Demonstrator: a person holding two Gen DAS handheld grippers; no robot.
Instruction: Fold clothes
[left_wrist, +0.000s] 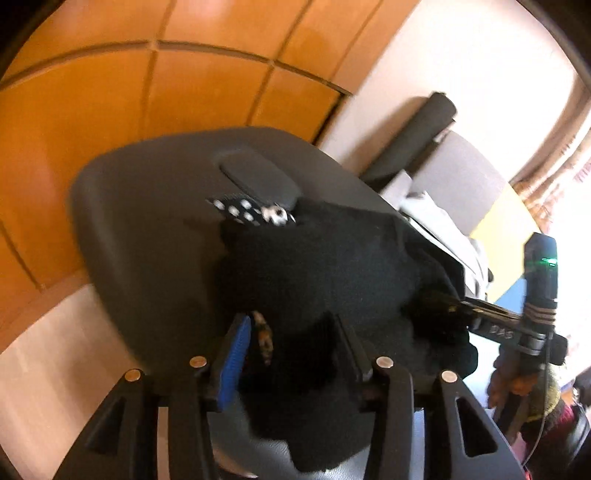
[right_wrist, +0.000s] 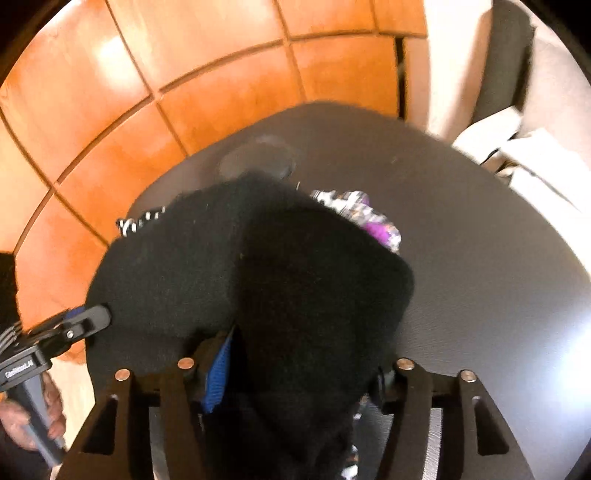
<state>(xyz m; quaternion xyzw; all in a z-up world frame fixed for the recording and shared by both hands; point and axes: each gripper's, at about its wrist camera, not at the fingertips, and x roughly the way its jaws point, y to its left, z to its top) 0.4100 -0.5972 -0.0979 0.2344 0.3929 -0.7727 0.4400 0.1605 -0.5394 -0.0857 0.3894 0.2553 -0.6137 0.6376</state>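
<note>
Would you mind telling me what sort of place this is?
Probably a home living room: a grey sofa by the wall, orange wooden panelling behind, and a dark table bearing a black garment.

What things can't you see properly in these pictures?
- Right wrist view: the black garment drapes over the right gripper, hiding its grip.
- Patterned cloth: mostly buried under the garment.
- Left wrist view: motion blur smears the small dotted item.

We see our left gripper (left_wrist: 291, 350), jaws apart around the black knitted garment (left_wrist: 314, 266) on the dark grey table (left_wrist: 147, 206).
</note>
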